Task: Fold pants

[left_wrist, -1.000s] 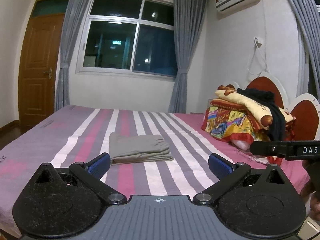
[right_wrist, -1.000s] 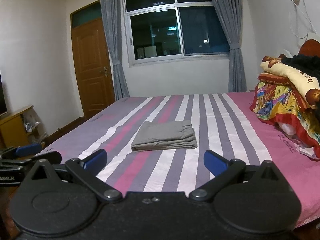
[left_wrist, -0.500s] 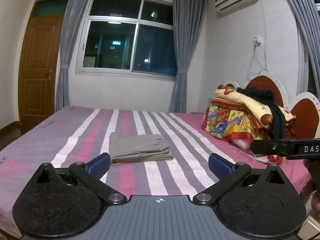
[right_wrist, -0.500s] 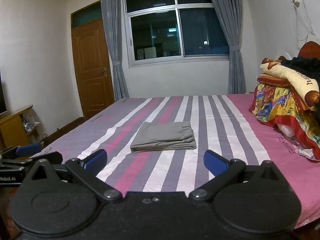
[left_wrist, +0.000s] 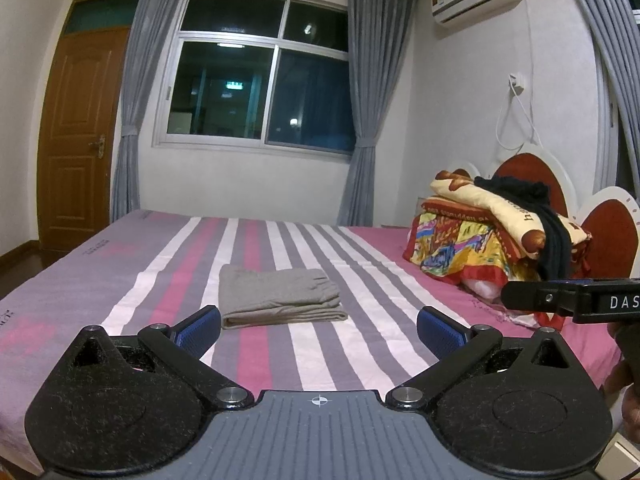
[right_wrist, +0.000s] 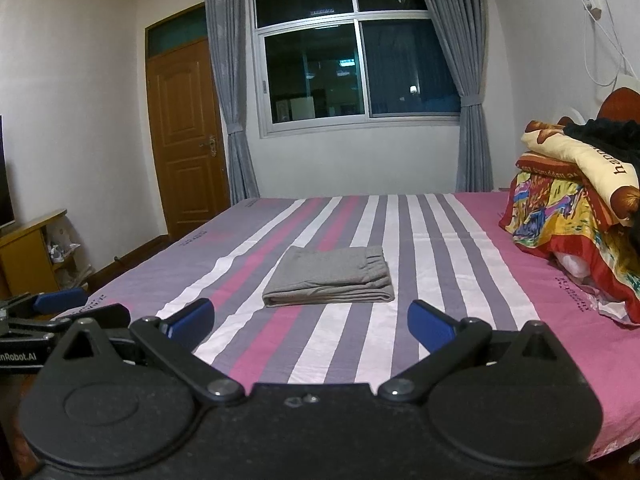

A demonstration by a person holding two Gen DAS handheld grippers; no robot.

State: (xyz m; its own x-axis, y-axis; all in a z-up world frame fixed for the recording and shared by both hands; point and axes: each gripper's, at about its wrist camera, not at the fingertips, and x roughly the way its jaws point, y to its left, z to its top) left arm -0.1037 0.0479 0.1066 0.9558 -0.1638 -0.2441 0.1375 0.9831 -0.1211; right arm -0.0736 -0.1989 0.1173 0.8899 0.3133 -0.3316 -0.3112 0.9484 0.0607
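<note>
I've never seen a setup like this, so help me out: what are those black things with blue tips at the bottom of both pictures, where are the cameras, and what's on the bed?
Those are two hand-held grippers, each with a camera looking forward along its two fingers. One picture comes from the left gripper, the other from the right gripper. The blue parts are the finger pads. Both grippers are open and hold nothing. Each also shows at the edge of the other's picture. On the striped bed lie grey pants, already folded into a neat rectangle, untouched by either gripper. Near the headboard sits a pile of colourful bedding with a black garment on top.
</note>
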